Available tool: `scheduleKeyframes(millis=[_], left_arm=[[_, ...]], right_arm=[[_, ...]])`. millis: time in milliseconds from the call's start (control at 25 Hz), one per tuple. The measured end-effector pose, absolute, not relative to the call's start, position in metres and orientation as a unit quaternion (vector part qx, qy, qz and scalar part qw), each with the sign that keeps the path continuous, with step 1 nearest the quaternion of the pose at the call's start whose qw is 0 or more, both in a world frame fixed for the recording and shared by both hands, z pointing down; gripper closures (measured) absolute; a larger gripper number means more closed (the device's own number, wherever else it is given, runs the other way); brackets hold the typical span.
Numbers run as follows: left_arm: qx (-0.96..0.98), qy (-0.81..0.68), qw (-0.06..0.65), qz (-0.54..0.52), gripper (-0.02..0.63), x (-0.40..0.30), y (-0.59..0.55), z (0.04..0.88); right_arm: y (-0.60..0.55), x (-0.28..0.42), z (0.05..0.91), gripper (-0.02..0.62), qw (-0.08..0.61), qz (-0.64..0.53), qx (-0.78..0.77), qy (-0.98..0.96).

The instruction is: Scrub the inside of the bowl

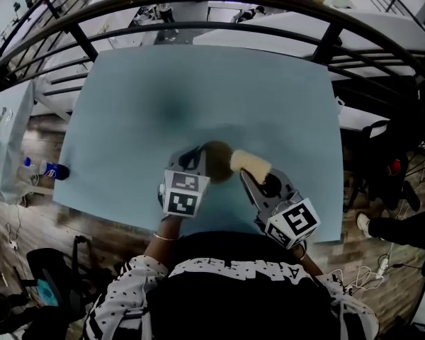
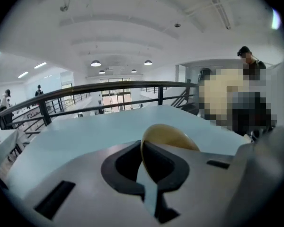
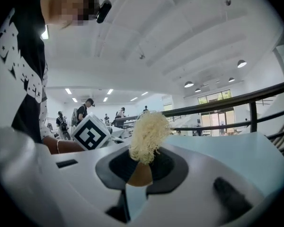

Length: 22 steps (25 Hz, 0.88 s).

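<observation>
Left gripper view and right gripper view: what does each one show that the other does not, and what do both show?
Only the left gripper view: the tan round bowl, its rim pinched in the left gripper. Only the right gripper view, plainly: the pale stringy brush with brown handle, clamped in the right gripper. Both: the light blue table and the black railing behind it.

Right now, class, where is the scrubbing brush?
The brush sits right of centre in the head view, clamped in the right gripper, its cream head beside the brown bowl held by the left gripper.
</observation>
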State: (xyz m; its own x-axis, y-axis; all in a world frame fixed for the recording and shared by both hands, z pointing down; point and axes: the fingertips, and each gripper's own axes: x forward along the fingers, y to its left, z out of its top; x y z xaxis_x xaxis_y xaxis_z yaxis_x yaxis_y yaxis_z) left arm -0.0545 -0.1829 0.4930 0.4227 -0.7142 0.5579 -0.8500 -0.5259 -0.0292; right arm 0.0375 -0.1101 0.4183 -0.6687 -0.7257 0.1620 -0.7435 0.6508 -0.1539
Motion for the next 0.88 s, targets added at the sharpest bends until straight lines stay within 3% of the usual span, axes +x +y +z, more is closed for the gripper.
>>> scheduleKeyframes(millis=[320,880], left_arm=[[0.834,-0.465,-0.013,0.298,0.583,-0.032,-0.173,0.447],[0.828,-0.453,-0.087,0.319,0.583,-0.012,-0.161,0.427]], right_arm=[[-0.125,0.010,0.439,0.538,0.116,0.075,0.368,-0.919],[-0.141,-0.003,0.450,0.538,0.173,0.064,0.371,-0.910]])
